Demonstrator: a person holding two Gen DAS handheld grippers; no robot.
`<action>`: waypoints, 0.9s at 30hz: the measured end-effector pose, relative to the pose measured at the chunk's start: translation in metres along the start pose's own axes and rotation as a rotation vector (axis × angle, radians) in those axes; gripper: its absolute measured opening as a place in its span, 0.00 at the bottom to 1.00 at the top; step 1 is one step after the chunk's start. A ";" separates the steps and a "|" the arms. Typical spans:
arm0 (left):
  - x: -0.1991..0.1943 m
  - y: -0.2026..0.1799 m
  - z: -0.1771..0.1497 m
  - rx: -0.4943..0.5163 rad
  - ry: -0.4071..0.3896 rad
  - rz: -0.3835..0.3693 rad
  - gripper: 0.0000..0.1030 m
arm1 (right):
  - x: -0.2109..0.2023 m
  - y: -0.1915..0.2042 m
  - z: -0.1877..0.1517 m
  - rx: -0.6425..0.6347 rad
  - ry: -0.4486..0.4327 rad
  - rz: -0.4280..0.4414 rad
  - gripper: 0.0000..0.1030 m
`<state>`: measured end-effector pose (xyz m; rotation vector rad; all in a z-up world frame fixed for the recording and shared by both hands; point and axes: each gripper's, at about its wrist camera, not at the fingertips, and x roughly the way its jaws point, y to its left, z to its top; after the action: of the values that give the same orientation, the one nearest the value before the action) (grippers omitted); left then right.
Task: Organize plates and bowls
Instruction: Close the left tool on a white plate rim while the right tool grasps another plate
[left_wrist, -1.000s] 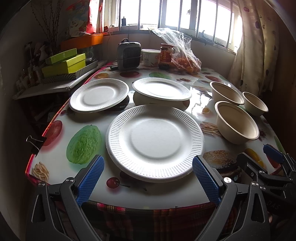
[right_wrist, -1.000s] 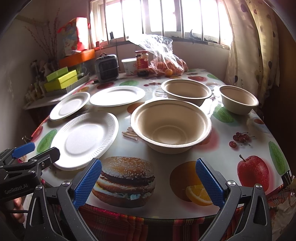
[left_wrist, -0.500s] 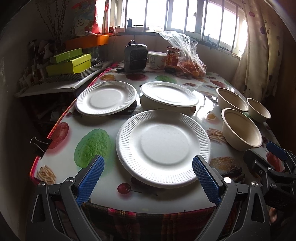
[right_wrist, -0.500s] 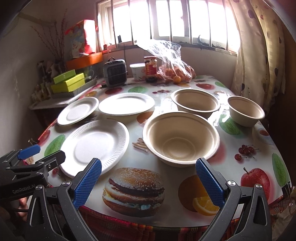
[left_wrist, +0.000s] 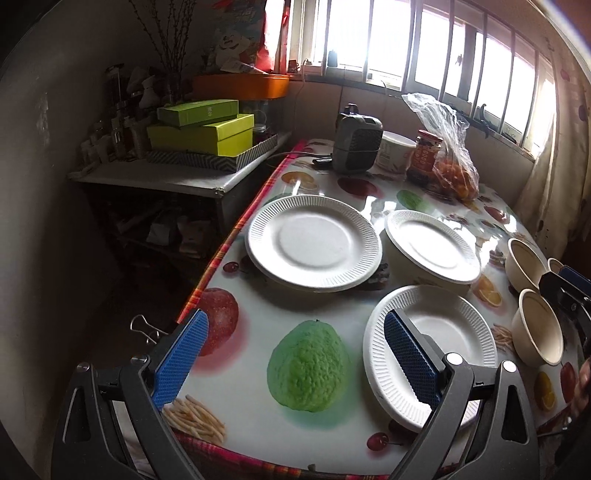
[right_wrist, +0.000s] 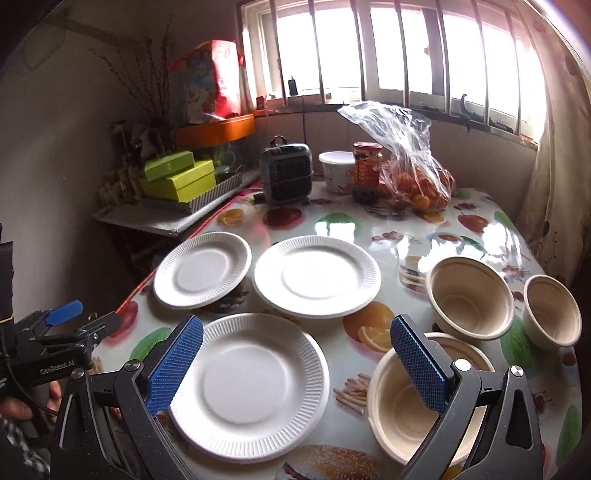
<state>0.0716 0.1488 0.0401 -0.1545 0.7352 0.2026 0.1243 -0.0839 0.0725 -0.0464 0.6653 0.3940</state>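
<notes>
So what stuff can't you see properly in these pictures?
- Nearest bowl: right wrist view, partly hidden by the right gripper finger.
- Nearest plate: left wrist view, its near rim hidden behind the left gripper finger.
- Smallest bowl: left wrist view, mostly blocked by the other gripper.
- Jar label: too small to read.

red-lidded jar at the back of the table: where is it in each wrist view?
Left wrist: the glass jar with the red lid sits upper right of centre, between the white tub and the clear bag of oranges.
Right wrist: the same jar sits top centre, again between tub and bag.
Shared landmark: the small grey fan heater, left of the tub.
</notes>
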 end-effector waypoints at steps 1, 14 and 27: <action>0.002 0.005 0.004 -0.004 -0.003 0.010 0.94 | 0.005 0.002 0.007 -0.008 0.008 0.019 1.00; 0.052 0.046 0.042 -0.119 0.078 -0.028 0.94 | 0.093 0.031 0.080 -0.087 0.107 0.172 0.99; 0.100 0.070 0.048 -0.213 0.181 -0.063 0.75 | 0.201 0.046 0.096 -0.122 0.304 0.191 0.78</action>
<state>0.1580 0.2395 0.0028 -0.4022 0.8873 0.2086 0.3078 0.0436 0.0297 -0.1616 0.9490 0.6192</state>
